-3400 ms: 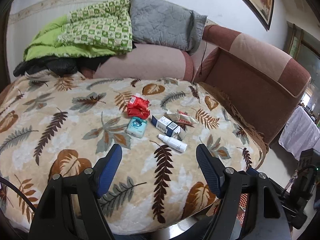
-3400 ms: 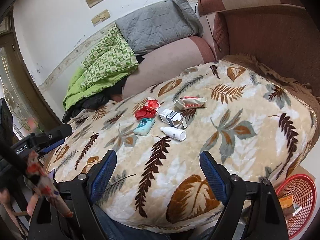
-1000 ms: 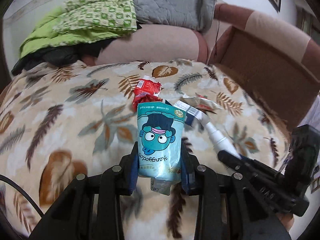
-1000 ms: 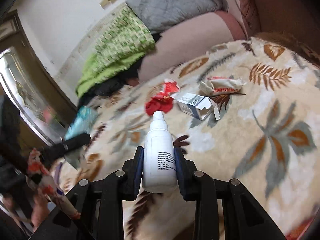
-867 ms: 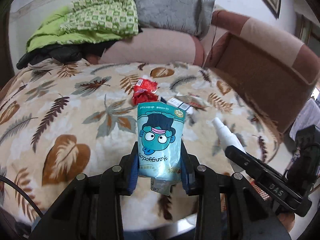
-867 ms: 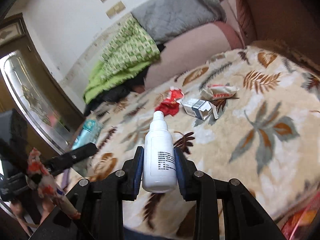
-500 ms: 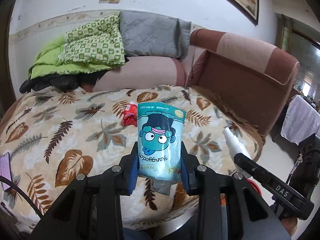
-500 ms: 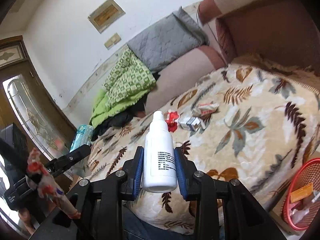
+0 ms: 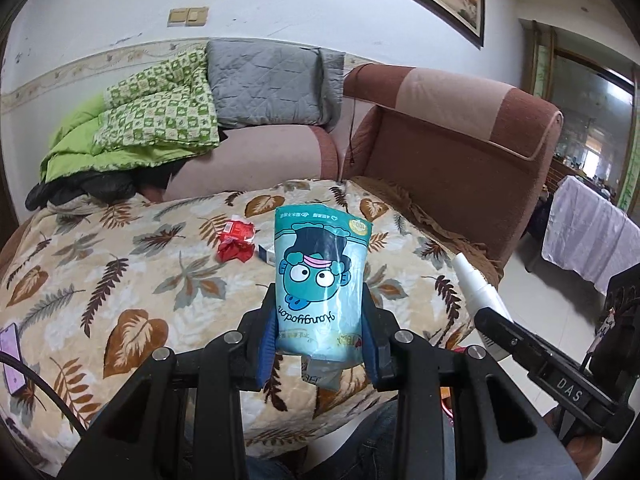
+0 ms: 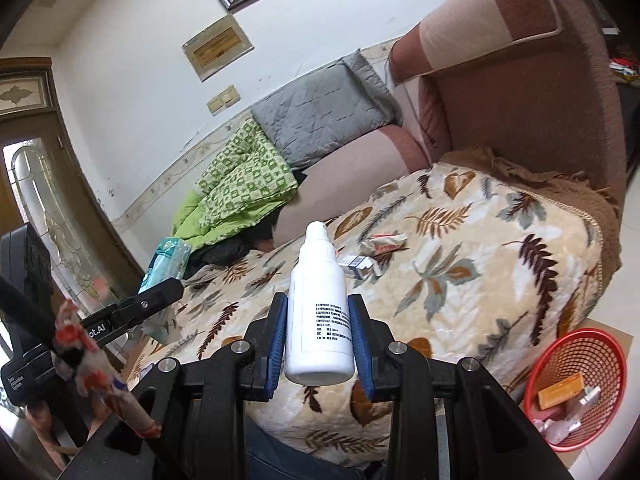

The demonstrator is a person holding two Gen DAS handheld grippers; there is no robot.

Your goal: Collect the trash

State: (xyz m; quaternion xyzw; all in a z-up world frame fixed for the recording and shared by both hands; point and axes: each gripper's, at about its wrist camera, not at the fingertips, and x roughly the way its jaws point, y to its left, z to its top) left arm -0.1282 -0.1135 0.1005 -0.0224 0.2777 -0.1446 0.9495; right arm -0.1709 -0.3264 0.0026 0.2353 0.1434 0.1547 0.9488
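Note:
My left gripper [image 9: 320, 340] is shut on a teal cartoon tissue pack [image 9: 322, 280], held upright above the front of the leaf-patterned blanket [image 9: 132, 280]. My right gripper [image 10: 320, 340] is shut on a white spray bottle [image 10: 319, 312], nozzle up. Each gripper shows at the edge of the other's view: the bottle [image 9: 476, 292] at right, the pack [image 10: 166, 264] at left. On the blanket lie a red wrapper [image 9: 236, 240], a small white-and-blue box [image 10: 358, 266] and a crumpled wrapper [image 10: 382, 242]. A red mesh basket [image 10: 576, 384] with trash stands on the floor at lower right.
A brown and pink sofa back [image 9: 460, 140] rises behind and to the right of the blanket. Green quilt [image 9: 152, 120] and grey cushion [image 9: 268, 80] are piled at the rear. A pink phone [image 9: 10, 356] lies at the blanket's left edge. A cloth-covered table [image 9: 588, 248] stands far right.
Both grippers went from open over the blanket to shut, the left on the tissue pack and the right on the bottle. Both then lifted and drew back from the blanket; the basket came into view.

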